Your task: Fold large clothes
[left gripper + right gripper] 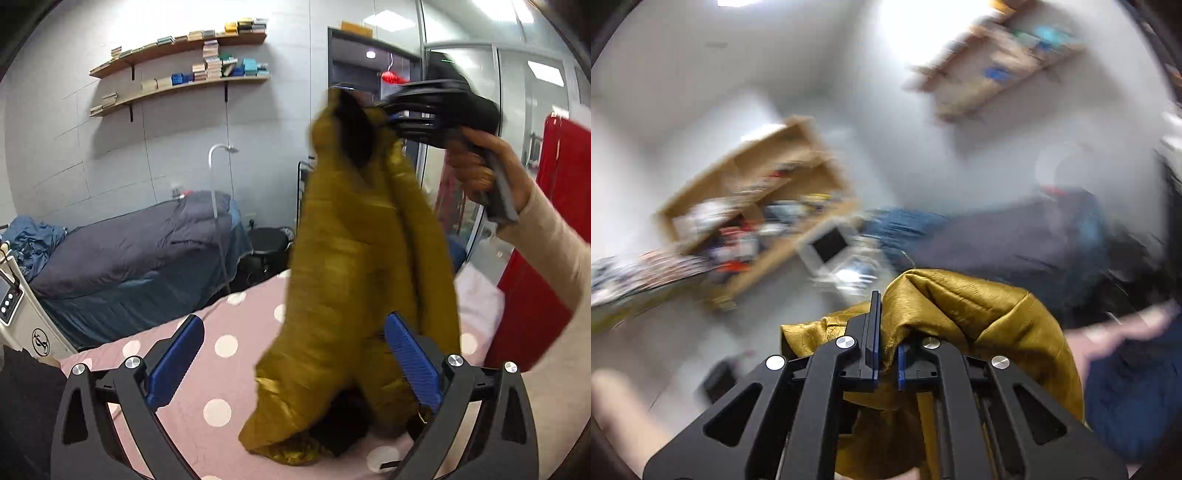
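Note:
A mustard-yellow garment (354,258) with a dark lining hangs in the air over a pink bed with white dots (207,398). My right gripper (373,110) is shut on its top edge and holds it up; the garment's lower end touches the bed. In the right wrist view the right gripper (886,332) pinches the yellow cloth (960,306), which drapes over its right finger. My left gripper (295,354) is open and empty, low in front of the hanging garment, its right pad (413,369) close to the cloth.
A second bed with a grey quilt (129,251) stands at the back left. Wall shelves with books (184,74) hang above it. A black stool (266,247) stands between the beds. A red cabinet (554,221) is at the right. A white device (14,306) is at the left edge.

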